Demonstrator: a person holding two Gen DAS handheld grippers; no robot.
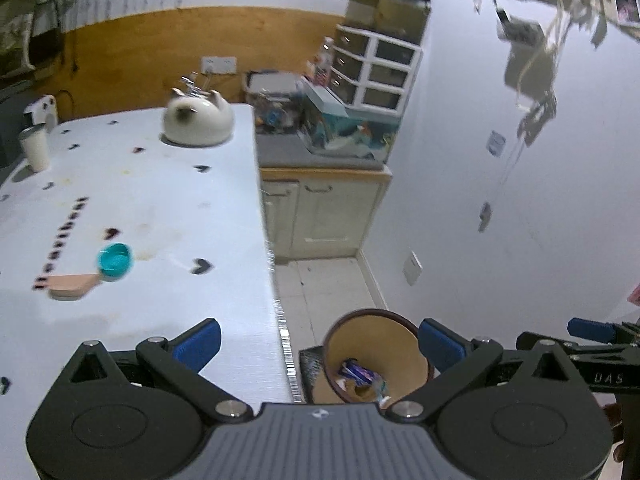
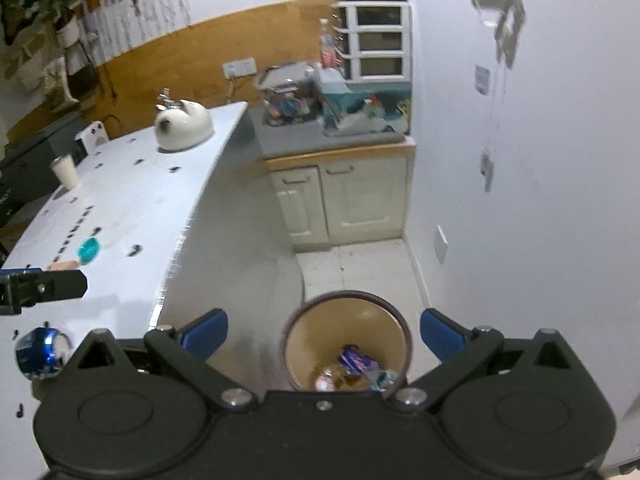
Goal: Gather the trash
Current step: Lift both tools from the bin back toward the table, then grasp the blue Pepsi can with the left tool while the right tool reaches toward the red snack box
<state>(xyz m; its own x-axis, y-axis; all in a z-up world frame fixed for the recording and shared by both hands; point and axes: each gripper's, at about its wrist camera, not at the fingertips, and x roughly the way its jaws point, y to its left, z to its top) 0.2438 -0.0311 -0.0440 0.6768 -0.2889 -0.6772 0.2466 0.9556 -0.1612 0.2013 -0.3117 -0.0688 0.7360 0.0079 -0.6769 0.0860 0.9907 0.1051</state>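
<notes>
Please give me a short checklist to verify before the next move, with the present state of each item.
1. Left gripper open and empty: ok.
2. Right gripper open and empty: ok.
3. Trash bin upright on the floor, with room inside: ok.
4. Right gripper above the bin: ok.
5. Trash left on the table: not ok, a teal cap and a blue can remain.
6. Whether the white cup is trash: cannot tell.

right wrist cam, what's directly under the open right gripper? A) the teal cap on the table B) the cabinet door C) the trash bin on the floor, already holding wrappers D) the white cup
C: the right gripper is open and empty, and the trash bin on the floor sits between its fingers, with wrappers inside.
</notes>
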